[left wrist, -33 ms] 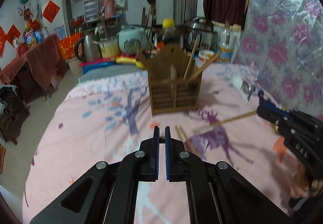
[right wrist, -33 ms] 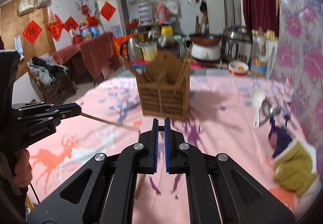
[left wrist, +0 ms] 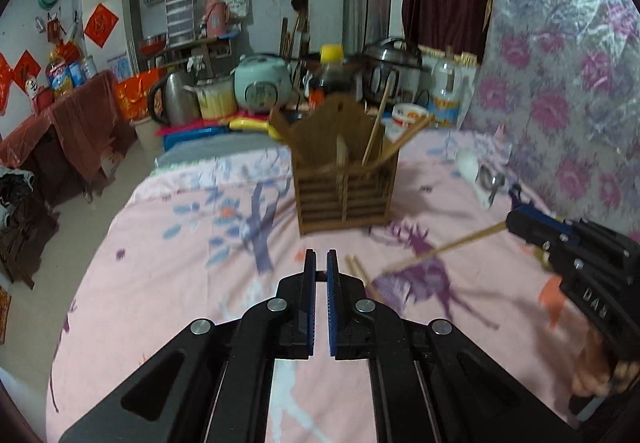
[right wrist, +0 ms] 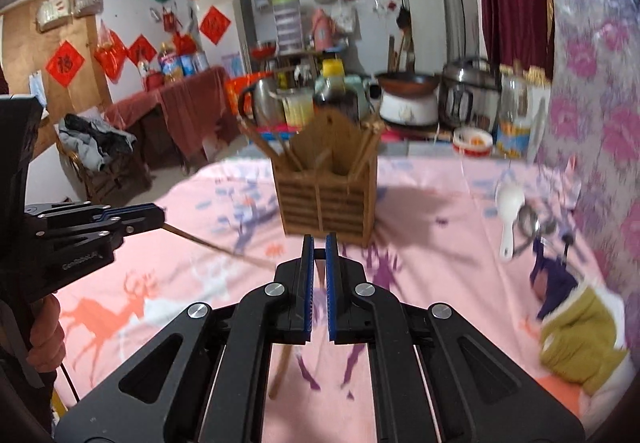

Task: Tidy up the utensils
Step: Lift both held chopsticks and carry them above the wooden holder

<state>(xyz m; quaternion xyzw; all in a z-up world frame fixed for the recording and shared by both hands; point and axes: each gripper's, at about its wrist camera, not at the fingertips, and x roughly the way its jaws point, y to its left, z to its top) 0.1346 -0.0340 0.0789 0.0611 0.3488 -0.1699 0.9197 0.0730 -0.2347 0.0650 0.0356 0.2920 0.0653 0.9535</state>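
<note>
Left claw (left wrist: 320, 259): closed, only a slit between the blue pads. The right wrist view shows it (right wrist: 160, 217) gripping the left-held chopstick (right wrist: 216, 245) by one end. The stick slants down over the pink deer-print cloth of the tabletop (left wrist: 160, 283), on the left side.
Hand (right wrist: 44, 335): wraps the left claw's handle at the near left edge.
Loose chopsticks (left wrist: 358, 271): two lie on the cloth just beside the left claw's right finger.
Utensil holder (left wrist: 346, 195): slatted wood, upright, middle of the tabletop towards the far edge, with a divider making two compartments.
Holder contents: chopsticks (right wrist: 276, 151) in the left compartment lean left, and those (right wrist: 366, 147) in the right compartment lean right.
Right claw (right wrist: 320, 243): closed on the right-held chopstick (left wrist: 444, 247). The left wrist view shows the claw (left wrist: 512, 221) pinching one end, the other end pointing down-left, on the right side of the tabletop.
White spoon (right wrist: 508, 203): lies near the right edge, touching metal utensils (right wrist: 532, 221).
Yellow-green cloth (right wrist: 580, 339): bunched at the near right edge.
Against the earlier frame: no difference shows; both claws and every utensil sit the same.
</note>
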